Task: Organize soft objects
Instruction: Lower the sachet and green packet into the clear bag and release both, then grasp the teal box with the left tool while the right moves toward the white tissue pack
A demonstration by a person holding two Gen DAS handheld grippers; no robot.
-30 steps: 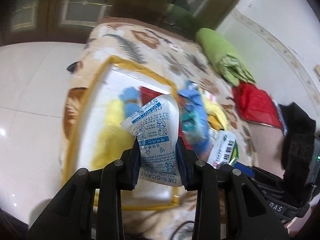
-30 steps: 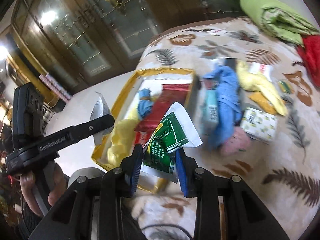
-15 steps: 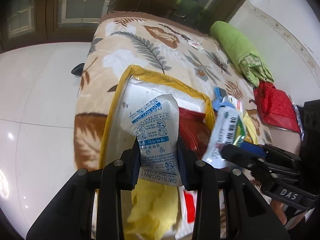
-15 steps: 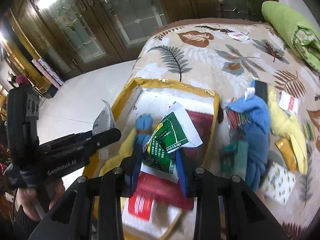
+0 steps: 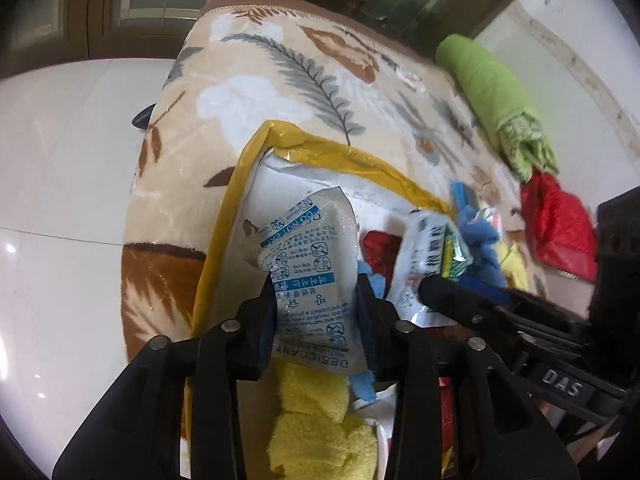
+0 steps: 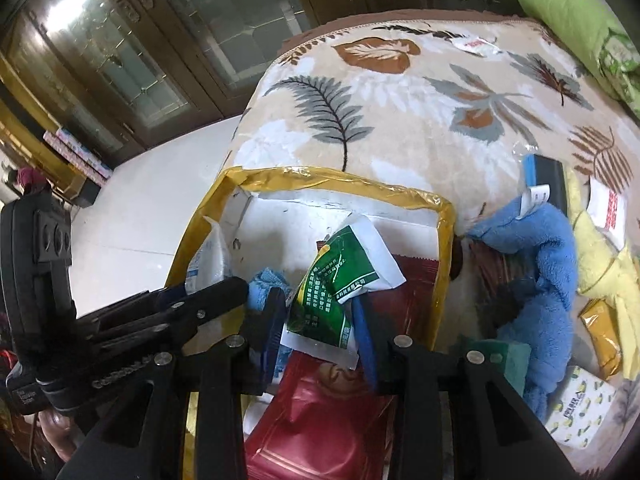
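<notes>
My left gripper [image 5: 316, 304] is shut on a white and blue desiccant packet [image 5: 312, 276] and holds it over the yellow-rimmed white box [image 5: 320, 152]. My right gripper [image 6: 320, 320] is shut on a green and white sachet [image 6: 340, 280] over the same box [image 6: 320, 178]. In the box lie a yellow cloth [image 5: 320, 420], a small blue cloth [image 6: 264, 280] and a dark red foil pouch [image 6: 320, 412]. The right gripper shows at the right of the left wrist view [image 5: 452, 296]. The left gripper shows at the left of the right wrist view [image 6: 208, 300].
The box rests on a leaf-patterned blanket [image 6: 400, 100]. Right of the box lie a blue towel [image 6: 544, 264], a yellow cloth [image 6: 600, 256], an orange sachet [image 6: 604, 332] and a lemon-print packet [image 6: 580, 408]. A green rolled cloth [image 5: 496, 92] and a red bag [image 5: 560, 224] lie further back.
Both grippers have moved further over the box and closer together, each keeping its packet. The box's contents now lie right beneath the fingers.
</notes>
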